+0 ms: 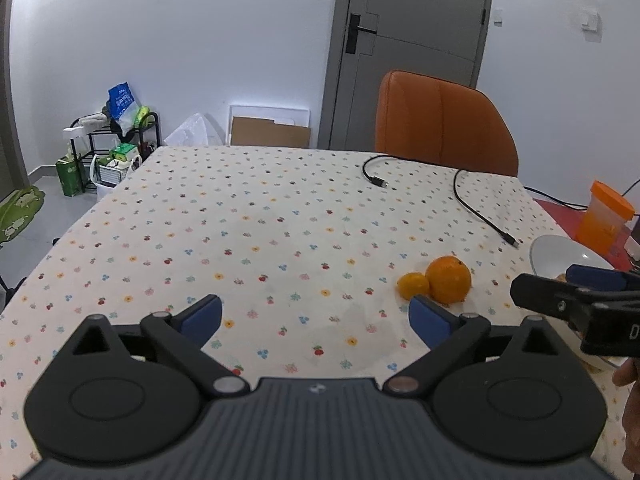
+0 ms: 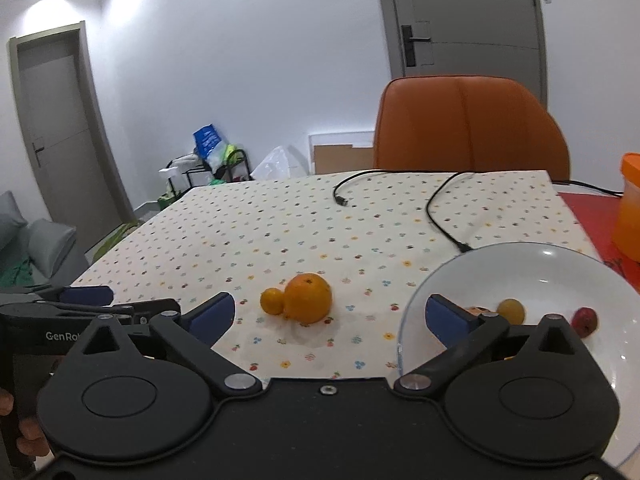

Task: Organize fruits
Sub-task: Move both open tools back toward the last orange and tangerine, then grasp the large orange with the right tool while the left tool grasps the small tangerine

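**Both grippers idling, fruit split between surface and bowl**

We're holding the left gripper [image 1: 316, 314] and right gripper [image 2: 330, 316] with fingers apart, gripping nothing. Large orange [image 2: 308, 298] and small orange [image 2: 272, 301] are sitting touching on the floral surface [image 2: 280, 232]. Yellow fruit [image 2: 511, 310] and red fruit [image 2: 585, 321] are lying in the white bowl [image 2: 560, 264].

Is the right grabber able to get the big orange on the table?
Probably yes. The right gripper is open and empty, and the big orange sits just ahead of it on the tablecloth with nothing between. The small orange touches its far side, so it might get nudged.
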The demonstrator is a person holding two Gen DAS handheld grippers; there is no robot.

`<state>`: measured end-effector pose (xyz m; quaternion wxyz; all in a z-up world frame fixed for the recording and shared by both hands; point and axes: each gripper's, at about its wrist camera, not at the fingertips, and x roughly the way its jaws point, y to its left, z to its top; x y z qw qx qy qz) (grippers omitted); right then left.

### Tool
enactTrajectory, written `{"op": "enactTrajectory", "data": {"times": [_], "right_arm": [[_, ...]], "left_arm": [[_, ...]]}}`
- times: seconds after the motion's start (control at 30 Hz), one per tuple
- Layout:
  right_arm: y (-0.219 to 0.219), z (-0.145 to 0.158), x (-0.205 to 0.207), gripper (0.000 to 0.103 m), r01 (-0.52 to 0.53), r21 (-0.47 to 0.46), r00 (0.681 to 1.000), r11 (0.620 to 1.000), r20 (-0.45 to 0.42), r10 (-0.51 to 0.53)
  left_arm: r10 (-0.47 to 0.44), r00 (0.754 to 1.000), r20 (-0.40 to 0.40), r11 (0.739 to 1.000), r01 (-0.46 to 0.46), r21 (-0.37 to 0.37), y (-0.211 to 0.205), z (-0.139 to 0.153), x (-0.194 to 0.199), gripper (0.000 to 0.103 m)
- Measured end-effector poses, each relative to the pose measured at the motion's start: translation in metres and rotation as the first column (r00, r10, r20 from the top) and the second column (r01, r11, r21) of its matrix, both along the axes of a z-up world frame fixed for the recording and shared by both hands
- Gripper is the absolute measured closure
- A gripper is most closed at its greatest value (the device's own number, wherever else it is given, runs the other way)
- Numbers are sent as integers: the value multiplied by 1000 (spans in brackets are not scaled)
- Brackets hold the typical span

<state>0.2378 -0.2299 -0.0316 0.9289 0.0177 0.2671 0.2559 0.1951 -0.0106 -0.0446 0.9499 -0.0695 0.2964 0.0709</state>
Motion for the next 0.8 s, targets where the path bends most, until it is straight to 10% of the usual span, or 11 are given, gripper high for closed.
{"op": "enactTrajectory", "data": {"times": [0.27, 0.8], "right_arm": [[11, 0, 18, 2, -43, -3, 999, 999, -20, 43], [35, -13, 46, 41, -99, -32, 992, 995, -79, 96]], "left_arm": [[7, 1000, 20, 1000, -7, 12, 6, 1, 8, 5], [-10, 1000, 4, 1000, 10, -4, 10, -8, 27, 24]]}}
